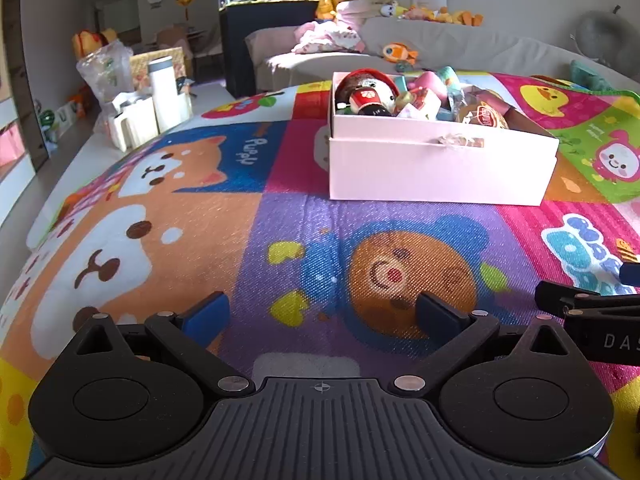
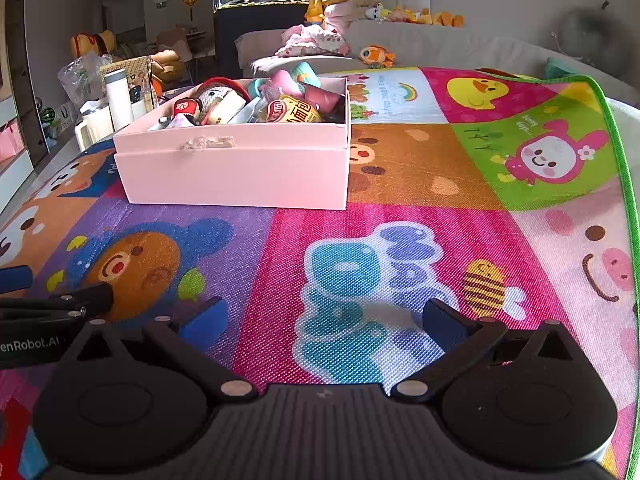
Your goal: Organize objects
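Left wrist view, left to right. At 10 o'clock a white cylindrical bottle [image 1: 165, 92] stands upright among crinkled plastic bags, off the mat. The left gripper [image 1: 322, 314] hovers low over the play mat [image 1: 248, 216], its 2 fingers spread wide with nothing between them. The mat is a woven-textured, printed sheet of bright cartoon squares. At 1 o'clock sits the pink box [image 1: 436, 172], a rectangular cardboard carton with matte walls and a scrap of crumpled tape on its near rim. It is heaped with the task's objects, among them a round red-capped doll [image 1: 366, 94] and a glossy snack packet [image 1: 486, 116]. At 3 o'clock the tip of the right gripper shows, beside the left.

Right wrist view, left to right. The box lies at 11 o'clock; the doll and packet rise to or above its rim. The right gripper [image 2: 320, 318] also stands released and empty over the mat's pink square. No loose object shows on the mat in either view.

Risks, as a judgement. The heaped load is the weak point: a finger pushing in from the near wall could tip the round doll or slide the slick packet over the rim. The light cardboard may skid on the mat if nudged. The 2 grippers sit close and could collide on a shared reach.
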The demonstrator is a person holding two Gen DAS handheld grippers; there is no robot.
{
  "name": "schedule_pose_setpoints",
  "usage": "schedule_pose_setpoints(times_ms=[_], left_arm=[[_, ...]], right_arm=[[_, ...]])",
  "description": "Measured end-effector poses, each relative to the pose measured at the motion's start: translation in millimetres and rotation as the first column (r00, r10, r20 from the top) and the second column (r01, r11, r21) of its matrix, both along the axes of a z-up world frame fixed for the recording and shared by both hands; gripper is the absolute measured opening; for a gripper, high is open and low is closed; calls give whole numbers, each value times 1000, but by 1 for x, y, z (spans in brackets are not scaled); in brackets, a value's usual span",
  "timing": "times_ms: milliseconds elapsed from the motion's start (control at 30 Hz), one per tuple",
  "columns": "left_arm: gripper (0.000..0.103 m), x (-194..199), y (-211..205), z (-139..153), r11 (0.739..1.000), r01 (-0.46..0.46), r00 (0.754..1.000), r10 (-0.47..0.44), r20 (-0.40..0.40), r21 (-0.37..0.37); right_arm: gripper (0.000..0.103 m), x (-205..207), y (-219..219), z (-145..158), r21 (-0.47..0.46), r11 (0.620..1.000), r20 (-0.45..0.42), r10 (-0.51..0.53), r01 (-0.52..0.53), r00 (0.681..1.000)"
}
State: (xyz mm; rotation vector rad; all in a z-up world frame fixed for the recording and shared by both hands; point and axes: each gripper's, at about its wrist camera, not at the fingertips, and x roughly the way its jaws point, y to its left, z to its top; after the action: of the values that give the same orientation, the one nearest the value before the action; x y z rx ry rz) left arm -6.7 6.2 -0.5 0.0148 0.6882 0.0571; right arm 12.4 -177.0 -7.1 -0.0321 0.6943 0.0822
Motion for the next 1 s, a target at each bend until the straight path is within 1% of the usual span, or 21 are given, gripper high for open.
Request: schedule_pose_setpoints(times_ms=[133,1000], left_arm=[[102,3,-1,0,1000,18,1000,-18,1,-5],[102,2,1,0,1000,17,1000,-17,0,-16]], right_arm=[[103,2,1,0,3,1000,0,3,-3,1000],[103,0,0,0,12,1000,1,2,-2,1000]])
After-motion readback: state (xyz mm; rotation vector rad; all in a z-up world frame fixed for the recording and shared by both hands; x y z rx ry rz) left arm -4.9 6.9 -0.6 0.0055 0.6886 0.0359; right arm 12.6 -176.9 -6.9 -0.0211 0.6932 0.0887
